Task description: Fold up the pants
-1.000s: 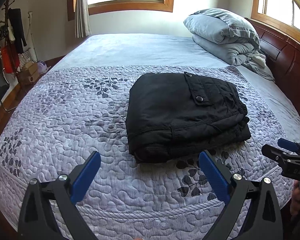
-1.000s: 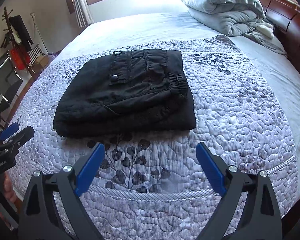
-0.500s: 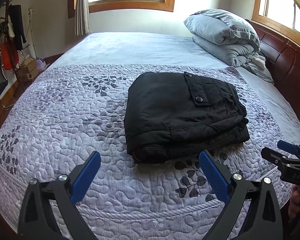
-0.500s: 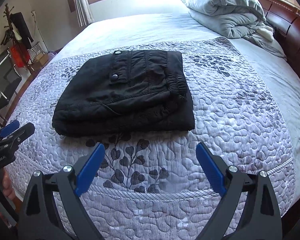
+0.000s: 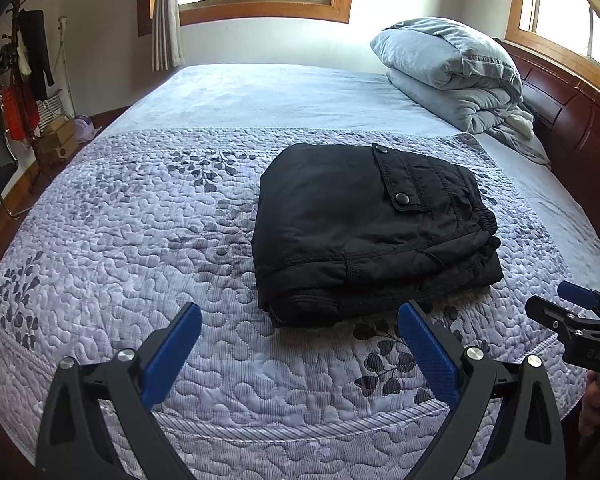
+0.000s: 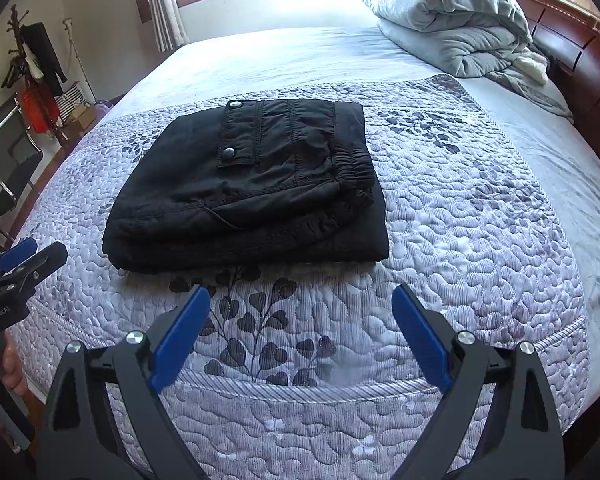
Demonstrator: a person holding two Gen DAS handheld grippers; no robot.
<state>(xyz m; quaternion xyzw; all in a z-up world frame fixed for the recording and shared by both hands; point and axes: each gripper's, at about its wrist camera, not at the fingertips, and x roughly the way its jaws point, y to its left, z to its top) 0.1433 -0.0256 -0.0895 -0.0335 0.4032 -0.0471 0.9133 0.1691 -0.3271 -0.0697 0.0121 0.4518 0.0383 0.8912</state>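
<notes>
Backing both grippers off the folded pants (image 5: 368, 232).
My left gripper (image 5: 300, 344) and right gripper (image 6: 300, 332) now sit slightly lower, fingers wide apart, holding nothing; folding looks done.

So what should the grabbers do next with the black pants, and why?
Probably just back away and stop. The pants already lie folded in a compact stack on the quilt, and both the left gripper and right gripper hover short of them, jaws open, empty.
</notes>
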